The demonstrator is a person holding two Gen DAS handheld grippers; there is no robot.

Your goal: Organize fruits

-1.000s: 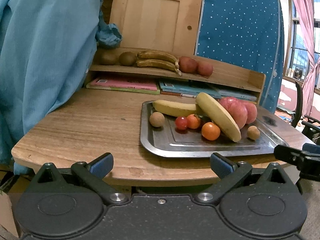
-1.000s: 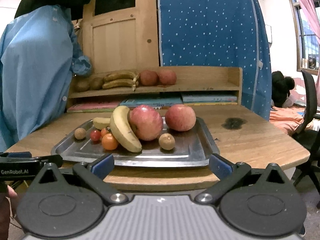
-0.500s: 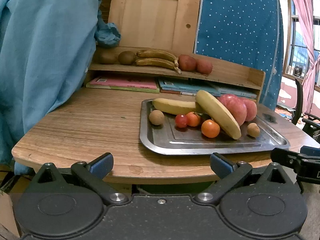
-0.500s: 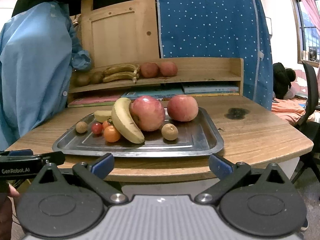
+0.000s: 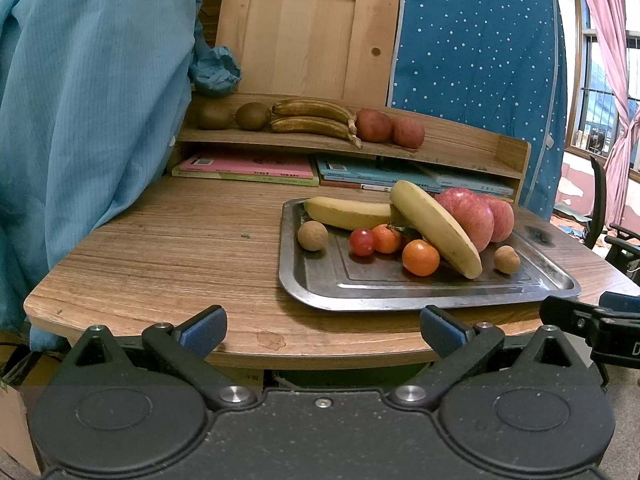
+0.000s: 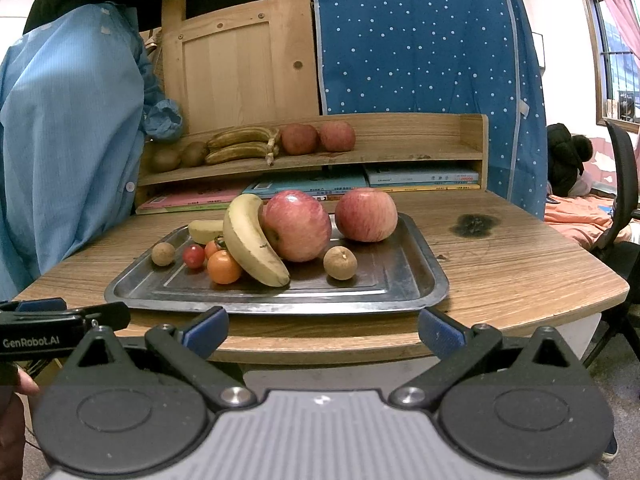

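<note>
A metal tray (image 5: 312, 296) (image 6: 416, 288) on the wooden table holds two yellow bananas (image 5: 436, 228) (image 6: 248, 240), two red apples (image 5: 468, 216) (image 6: 298, 224), small oranges (image 5: 420, 258), a red grape (image 5: 362, 242) and two brown longans (image 5: 313, 235) (image 6: 340, 263). A wooden shelf (image 5: 460, 152) behind carries kiwis (image 5: 252, 117), brown bananas (image 5: 312, 118) and apples (image 5: 374, 125). My left gripper (image 5: 323, 330) is open and empty at the table's front edge. My right gripper (image 6: 322, 330) is open and empty in front of the tray.
Books (image 5: 248, 168) lie under the shelf. A person in a blue coat (image 5: 80, 100) stands at the left. A dotted blue cover (image 6: 420, 40) and a wooden panel (image 5: 304, 32) stand behind. An office chair (image 6: 624, 208) is at the right.
Both grippers have dropped slightly and drawn back a little from the table edge. The fruit has not moved.
</note>
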